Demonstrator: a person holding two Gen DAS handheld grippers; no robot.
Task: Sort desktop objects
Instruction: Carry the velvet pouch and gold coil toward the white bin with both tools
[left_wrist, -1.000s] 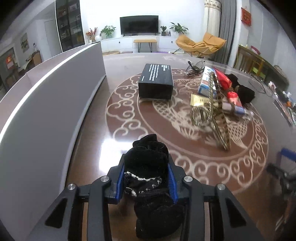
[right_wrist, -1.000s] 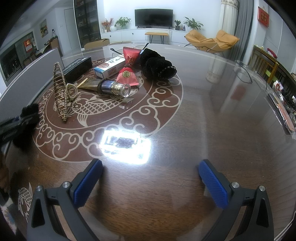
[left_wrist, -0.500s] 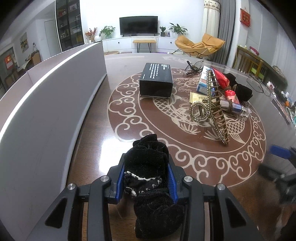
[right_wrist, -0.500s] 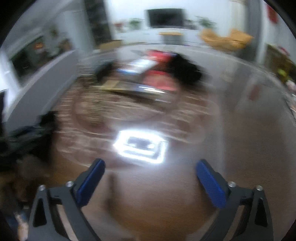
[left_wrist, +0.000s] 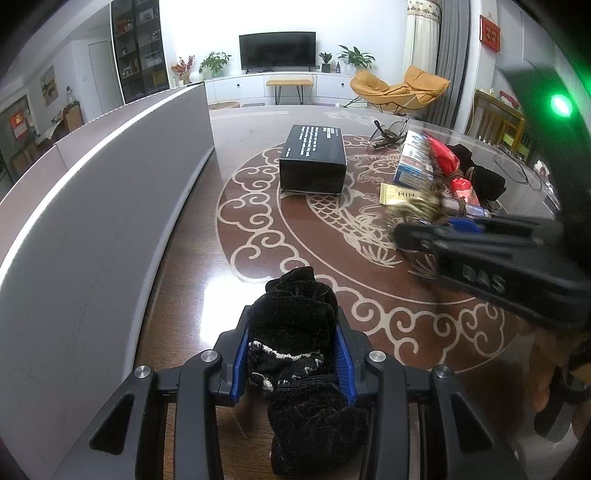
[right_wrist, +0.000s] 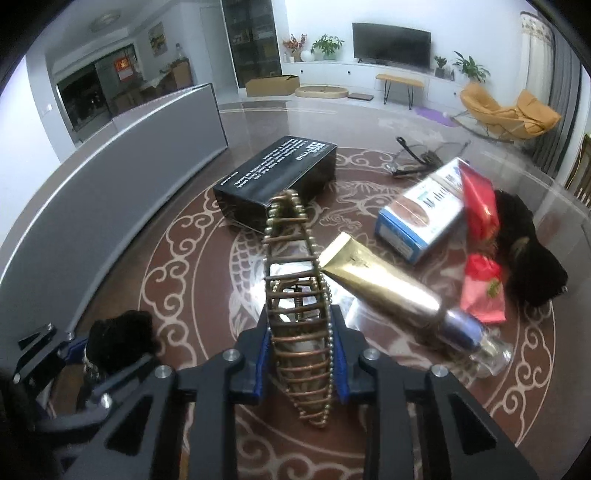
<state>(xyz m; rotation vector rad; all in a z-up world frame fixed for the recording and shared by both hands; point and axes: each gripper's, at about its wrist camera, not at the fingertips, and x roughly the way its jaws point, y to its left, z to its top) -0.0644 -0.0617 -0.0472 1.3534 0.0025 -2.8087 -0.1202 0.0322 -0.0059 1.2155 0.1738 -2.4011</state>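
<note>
My left gripper (left_wrist: 291, 354) is shut on a black fuzzy hair tie (left_wrist: 295, 332) and holds it low over the brown patterned table (left_wrist: 258, 236). It also shows at the lower left of the right wrist view (right_wrist: 118, 336). My right gripper (right_wrist: 301, 343) is closed around a large gold hair claw clip (right_wrist: 295, 295). From the left wrist view the right gripper (left_wrist: 436, 229) reaches in from the right and the clip (left_wrist: 417, 210) looks blurred at its tip.
A black box (right_wrist: 277, 177) lies mid-table. A gold tube (right_wrist: 391, 291), a blue-white box (right_wrist: 424, 206), red packets (right_wrist: 480, 210) and a black fuzzy item (right_wrist: 524, 258) lie to the right. Eyeglasses (right_wrist: 417, 158) lie further back. A grey curved panel (left_wrist: 92, 206) borders the left.
My right gripper has swept left across the table and closed on the gold claw clip. My left gripper has kept its hold on the black hair tie, barely moving.
</note>
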